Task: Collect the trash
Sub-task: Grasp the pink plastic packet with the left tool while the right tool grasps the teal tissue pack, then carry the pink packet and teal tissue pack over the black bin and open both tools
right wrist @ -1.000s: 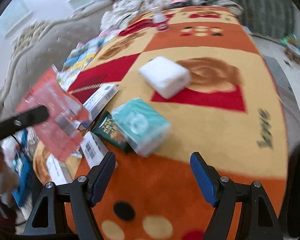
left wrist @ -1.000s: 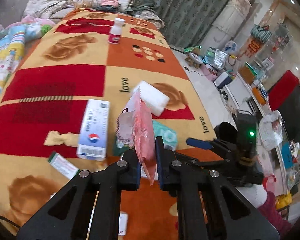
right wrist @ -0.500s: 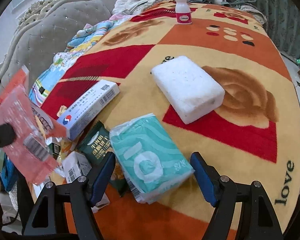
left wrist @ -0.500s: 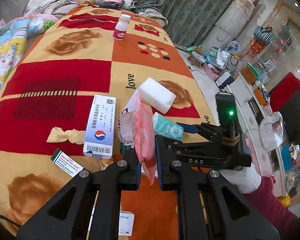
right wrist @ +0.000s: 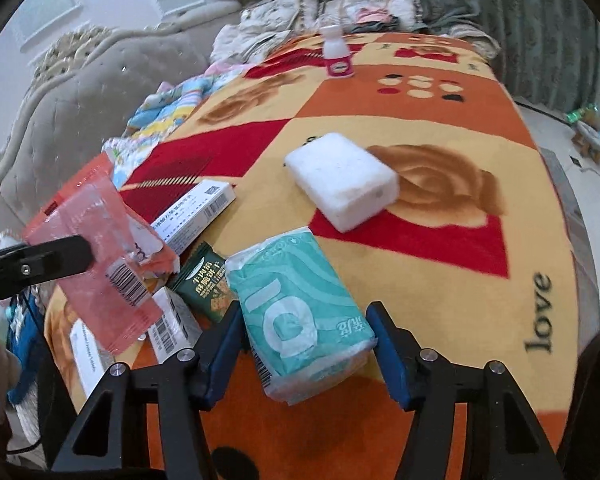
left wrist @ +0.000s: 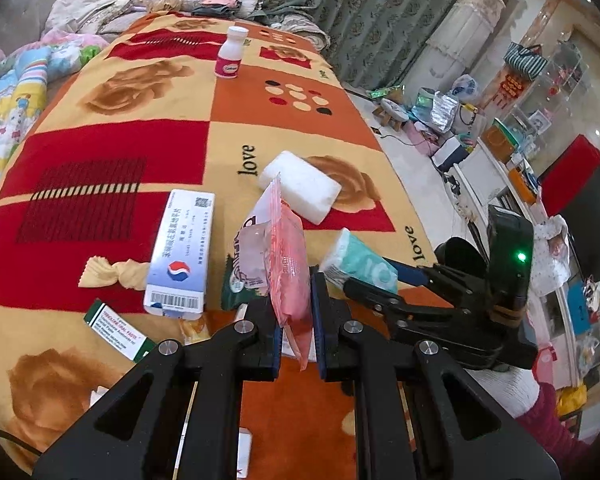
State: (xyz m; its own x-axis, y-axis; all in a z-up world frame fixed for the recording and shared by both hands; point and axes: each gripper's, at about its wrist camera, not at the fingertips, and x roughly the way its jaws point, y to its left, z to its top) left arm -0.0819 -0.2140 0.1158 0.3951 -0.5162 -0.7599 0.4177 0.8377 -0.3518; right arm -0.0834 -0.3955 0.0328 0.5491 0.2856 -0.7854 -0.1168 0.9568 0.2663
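My left gripper [left wrist: 296, 320] is shut on a pink plastic wrapper [left wrist: 286, 264], held upright above the blanket; the wrapper also shows in the right wrist view [right wrist: 100, 240]. My right gripper [right wrist: 306, 344] is open, its fingers on either side of a teal tissue pack [right wrist: 300, 316], which also shows in the left wrist view [left wrist: 358, 262]. A white foam block [right wrist: 340, 180], a white and blue medicine box [left wrist: 182, 252], a dark green snack packet [right wrist: 208, 280] and small boxes lie on the blanket.
A pink and white bottle [left wrist: 230, 58] stands at the far end of the orange and red blanket [left wrist: 140, 140]. A yellow candy wrapper [left wrist: 110, 272] lies at left. A grey sofa [right wrist: 80, 92] is beside it. Floor clutter is at right [left wrist: 440, 112].
My right gripper has moved forward so its open fingers now straddle the teal tissue pack. My left gripper still holds the pink wrapper, almost in the same place.
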